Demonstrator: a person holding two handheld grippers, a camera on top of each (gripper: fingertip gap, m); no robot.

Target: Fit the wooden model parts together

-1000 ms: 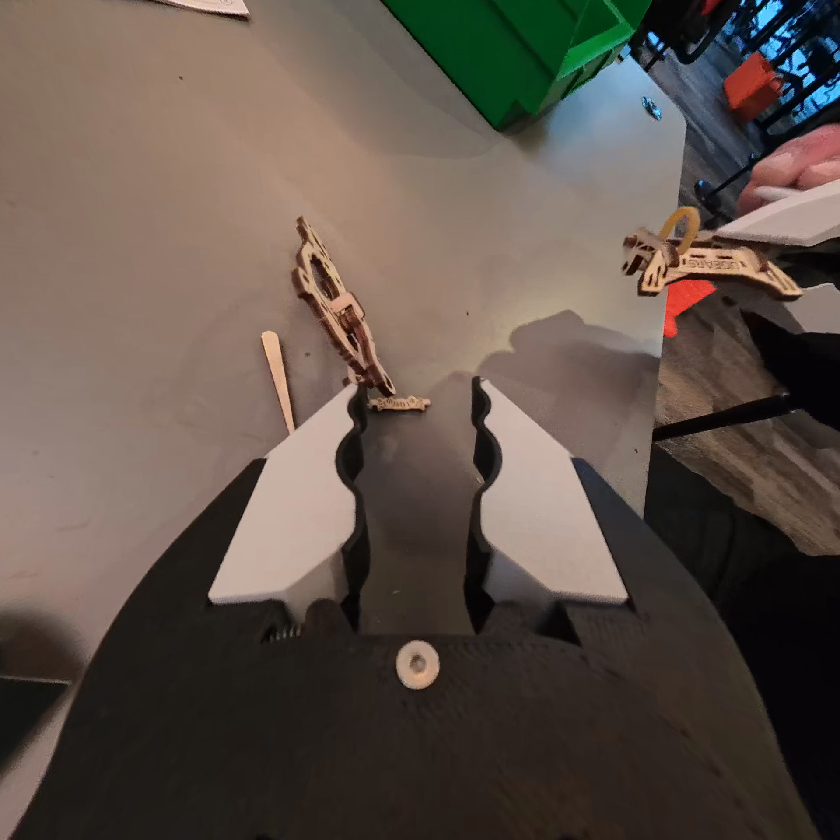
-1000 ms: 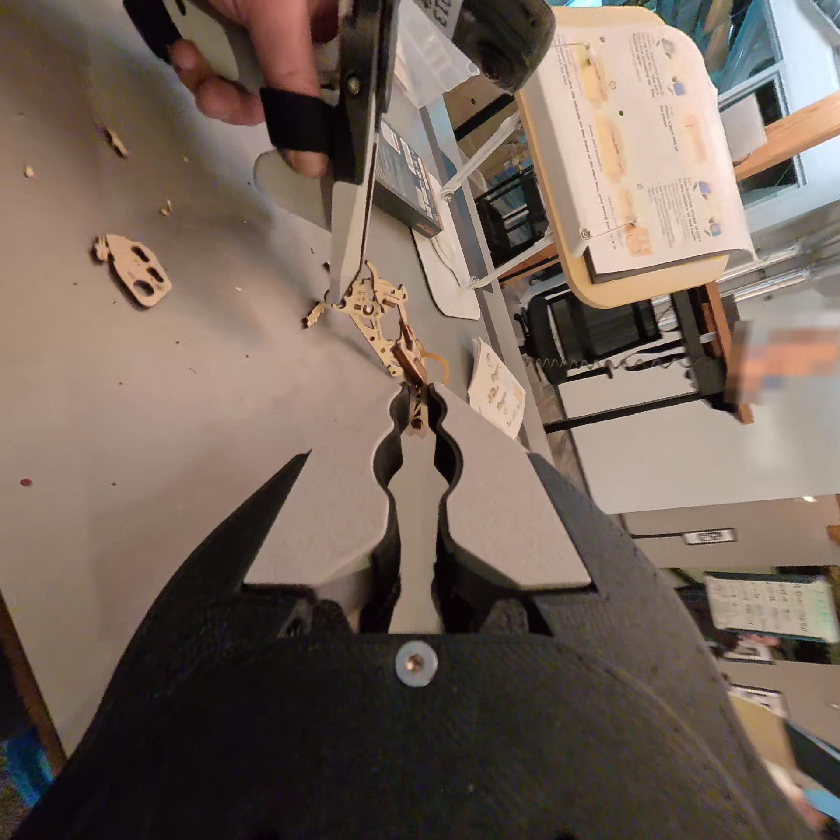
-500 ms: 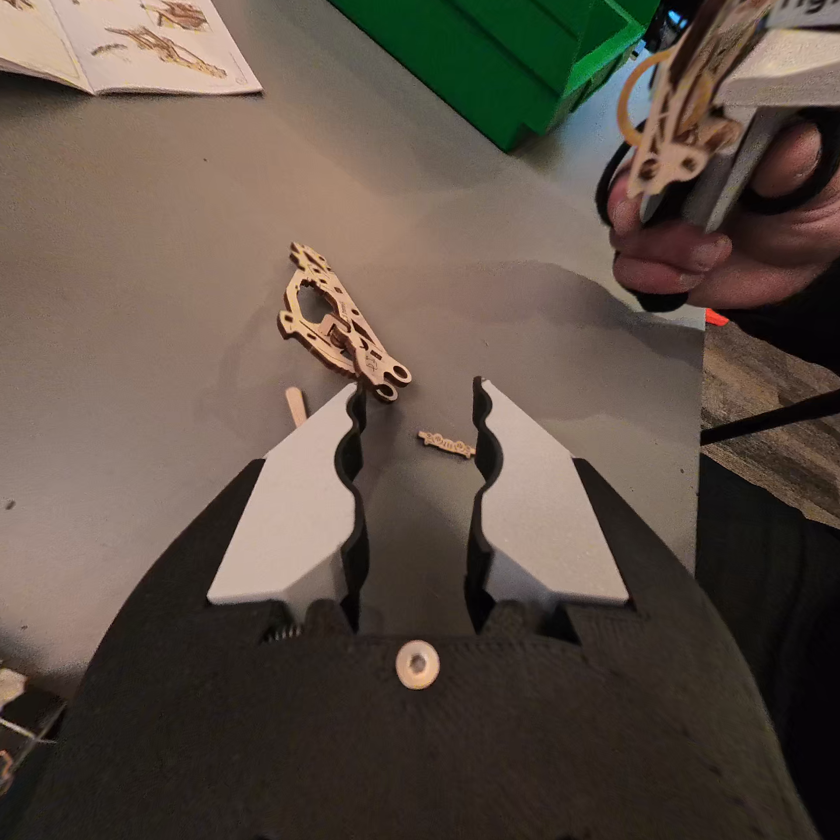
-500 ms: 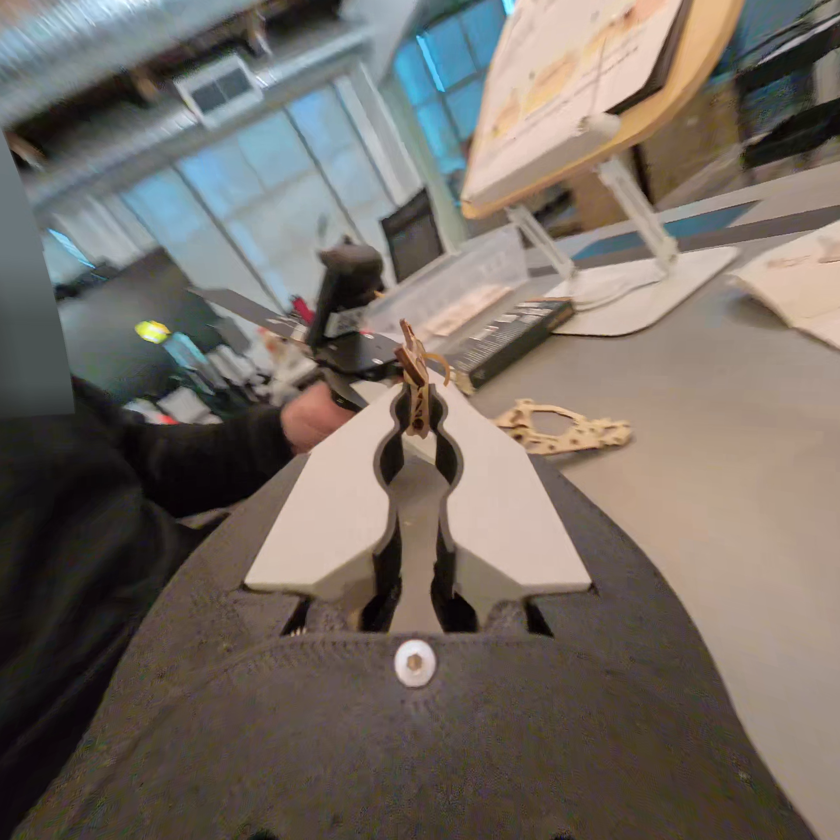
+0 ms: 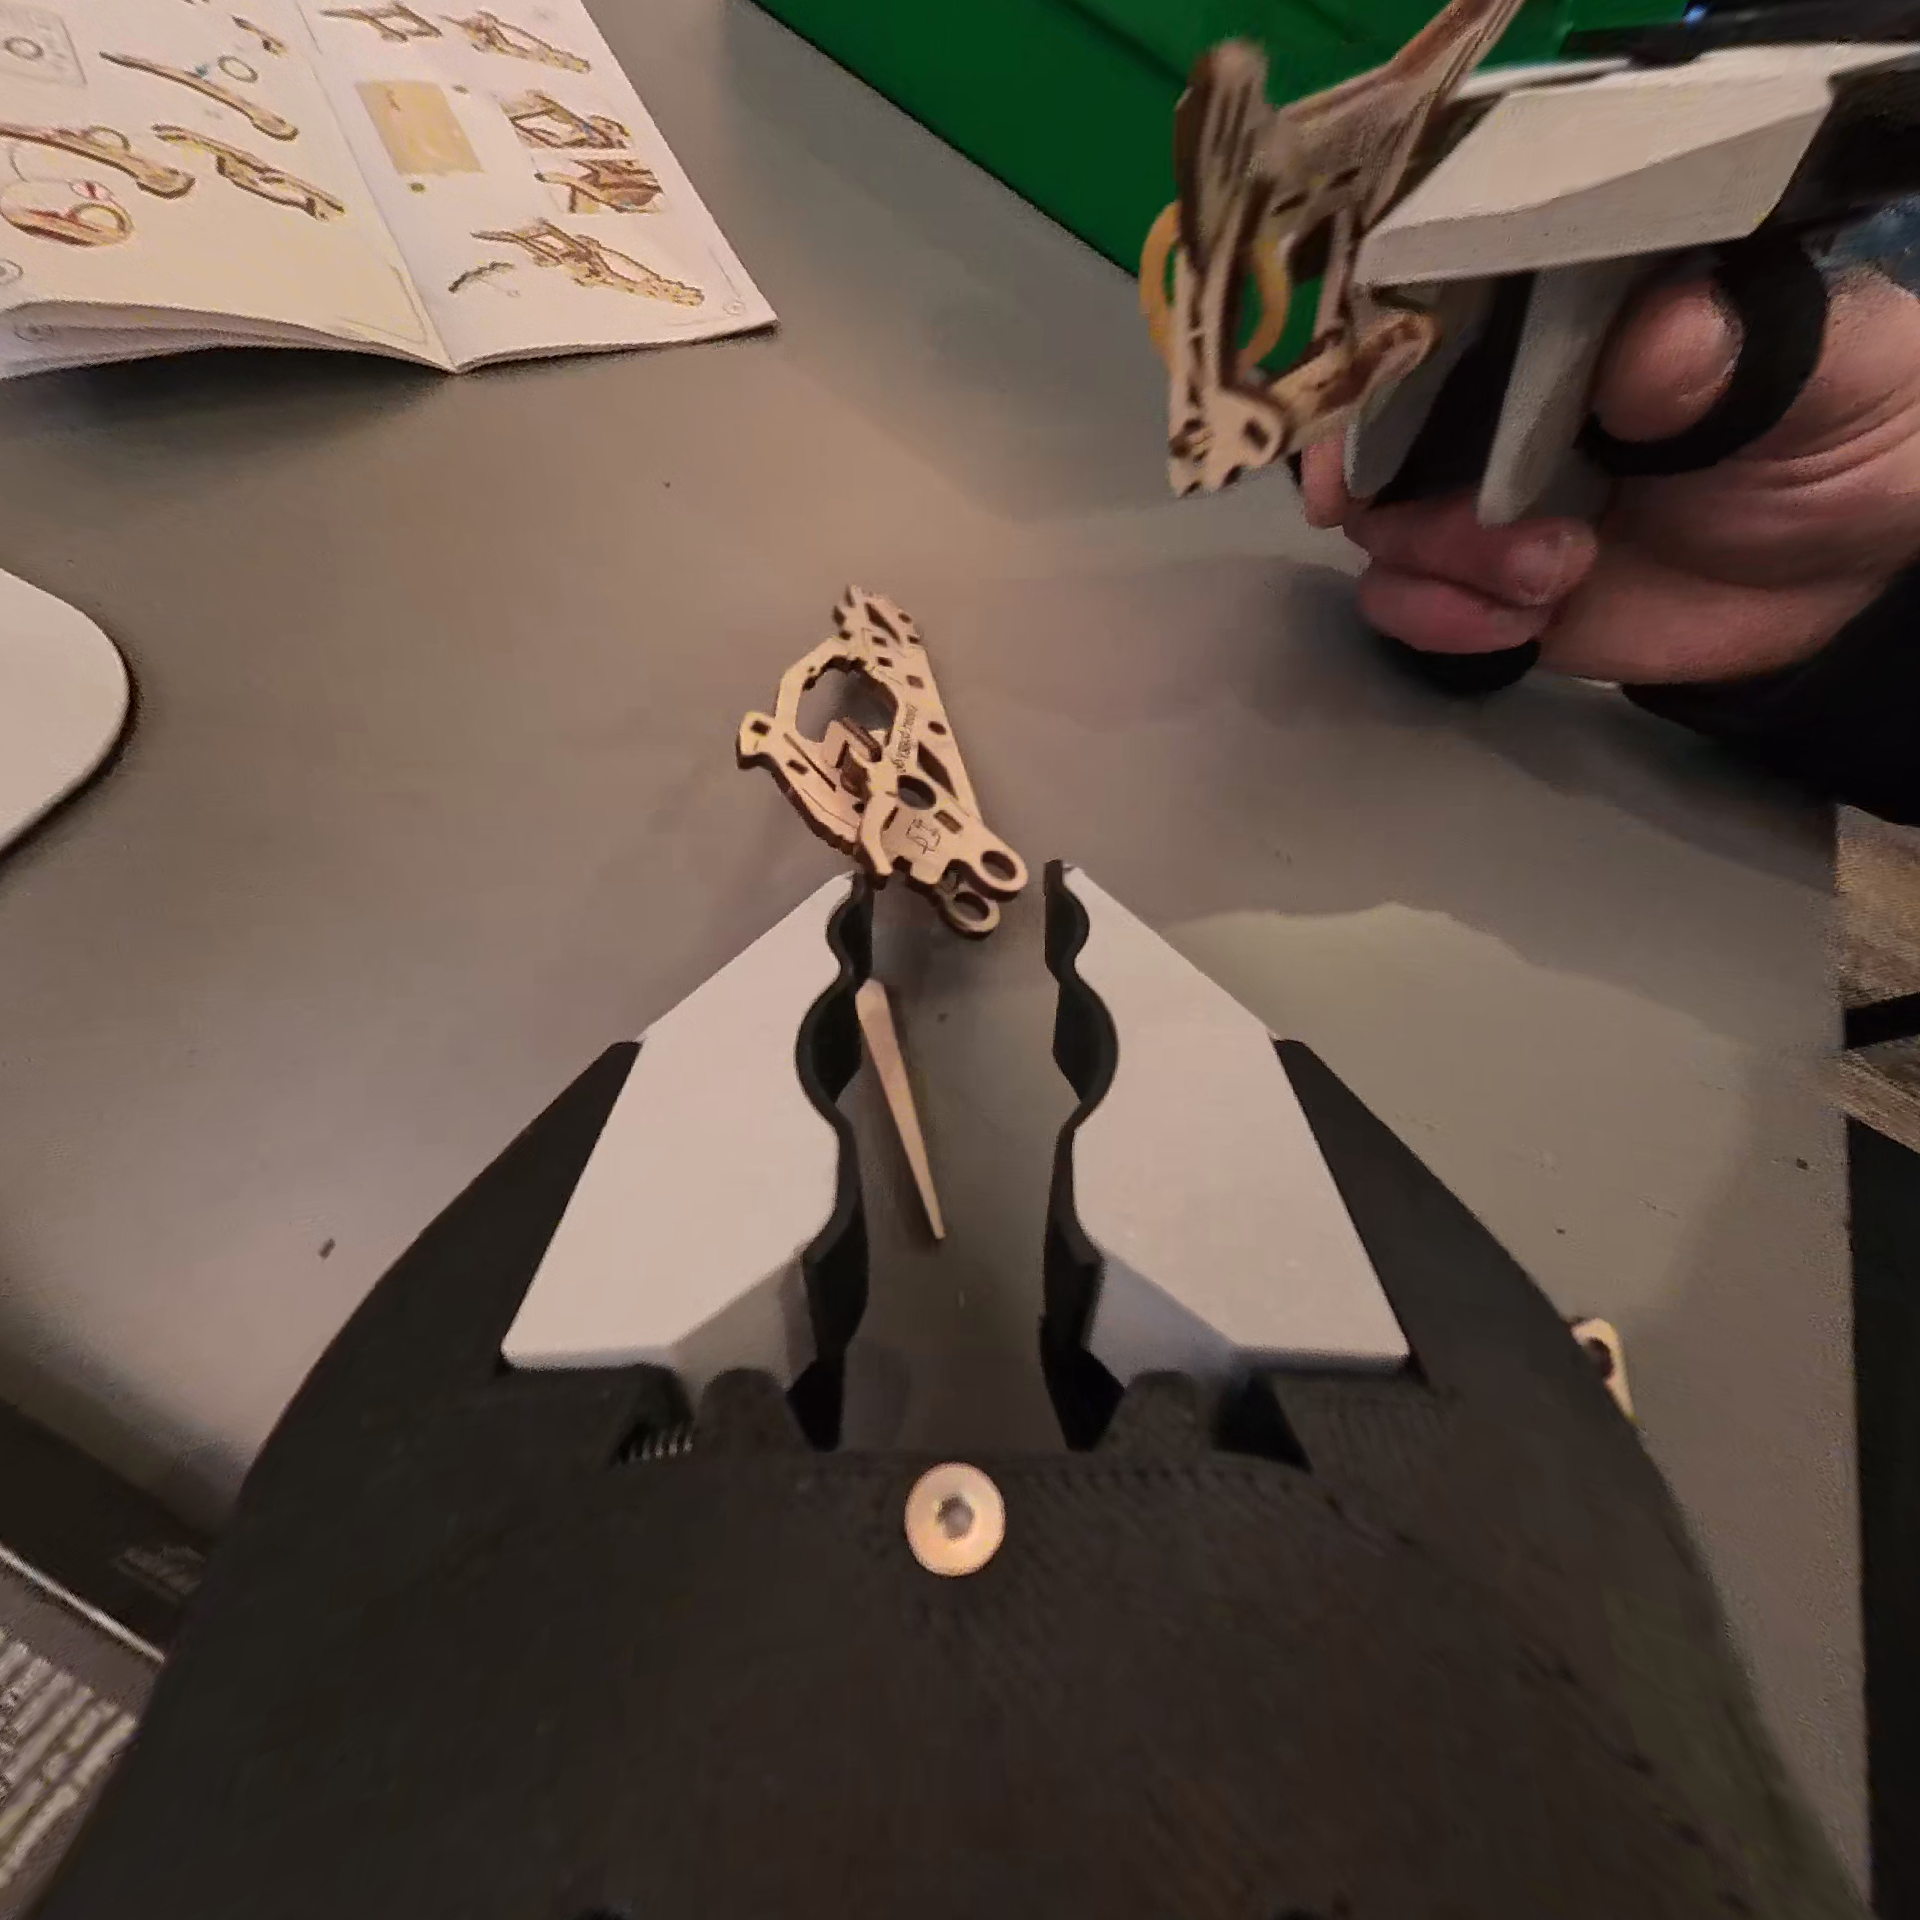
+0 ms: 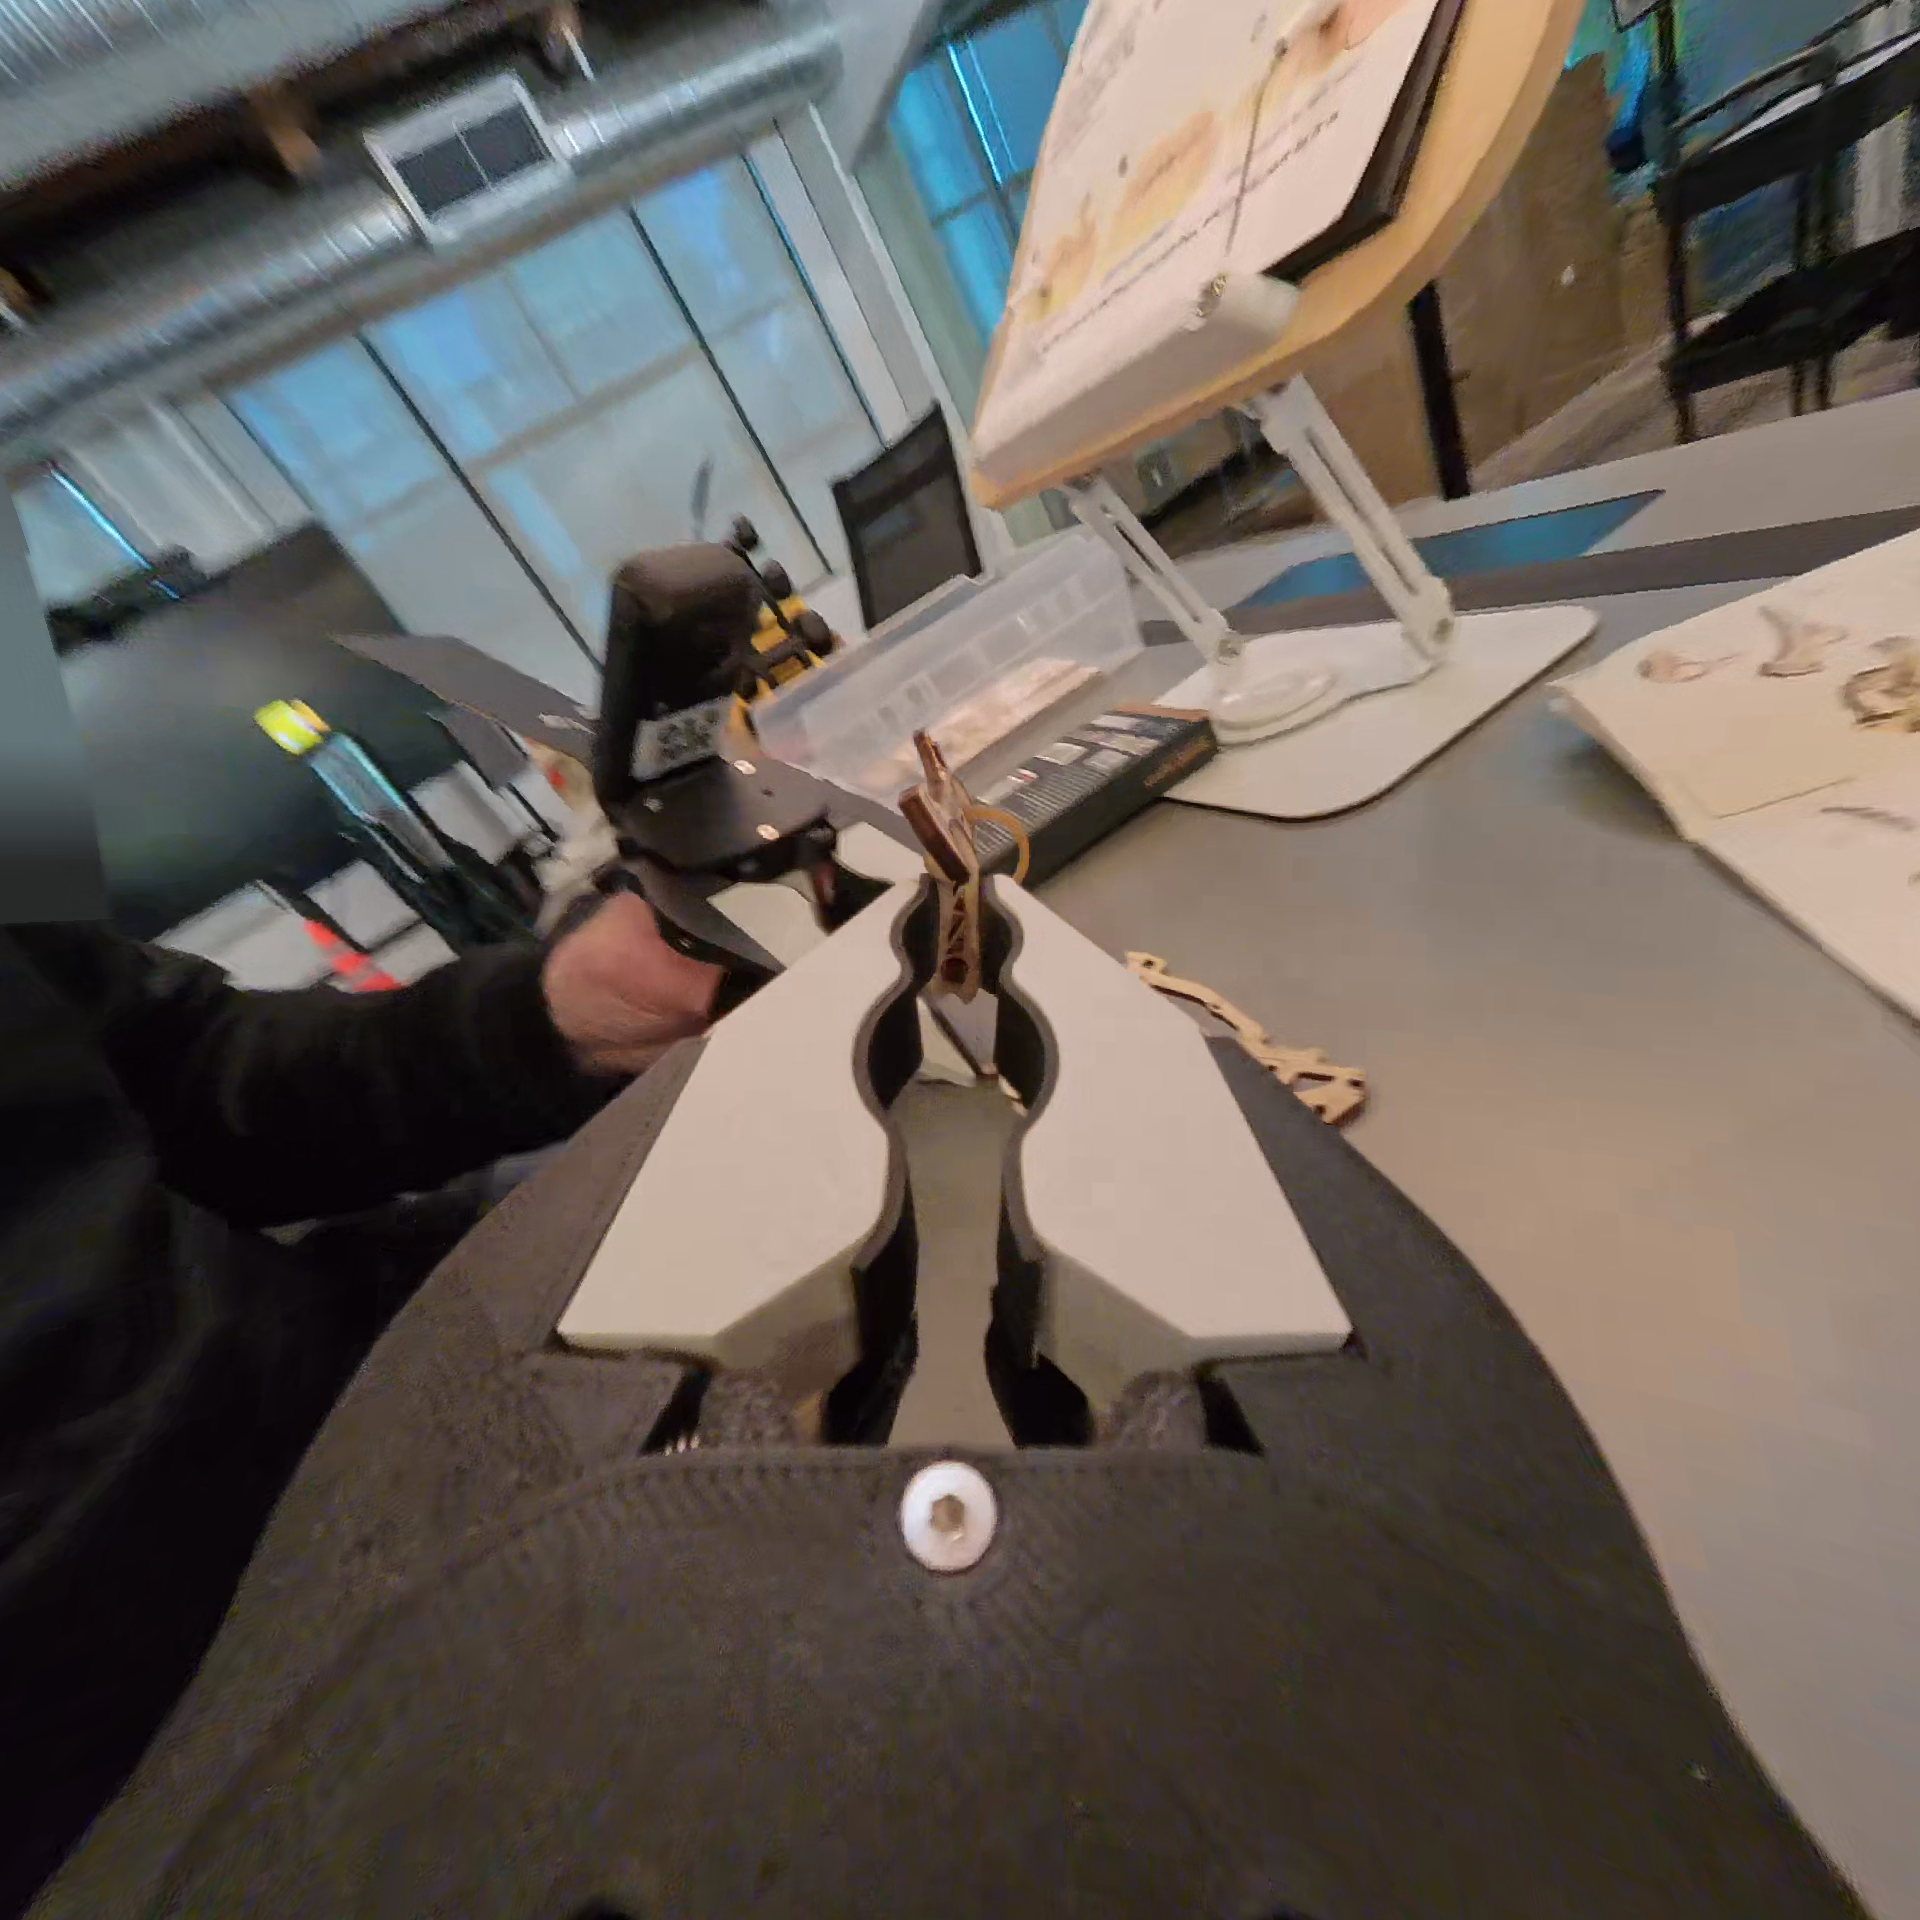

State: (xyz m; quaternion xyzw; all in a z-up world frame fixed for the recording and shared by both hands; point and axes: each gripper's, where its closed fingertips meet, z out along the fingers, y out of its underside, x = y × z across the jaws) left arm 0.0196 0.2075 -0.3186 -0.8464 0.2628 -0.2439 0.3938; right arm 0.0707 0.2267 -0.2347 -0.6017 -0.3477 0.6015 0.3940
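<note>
A flat laser-cut wooden assembly [image 5: 878, 774] lies on the grey table [image 5: 416, 623]. My left gripper [image 5: 951, 883] is open and empty, its fingertips just short of that assembly's near end. A thin wooden stick [image 5: 899, 1101] lies on the table between its fingers. My right gripper [image 6: 951, 894] is shut on a second wooden assembly [image 6: 951, 862] with a yellow rubber band, held in the air. In the left wrist view that gripper [image 5: 1351, 260] and its held part [image 5: 1262, 281] show at upper right, above the table. The lying assembly also shows in the right wrist view [image 6: 1247, 1029].
An instruction booklet [image 5: 312, 177] lies open at the far left, a green bin [image 5: 1039, 104] at the back. A white stand with a board [image 6: 1299, 644], a clear tray [image 6: 956, 665] and a dark box [image 6: 1101, 769] stand beyond. The table edge runs down the right [image 5: 1839, 1039]. Across from one pair of fingers to the other is roughly 10 cm.
My left gripper drew back and swung, so the stick now lies between its fingers. My right gripper with the banded part came lower and closer over the table.
</note>
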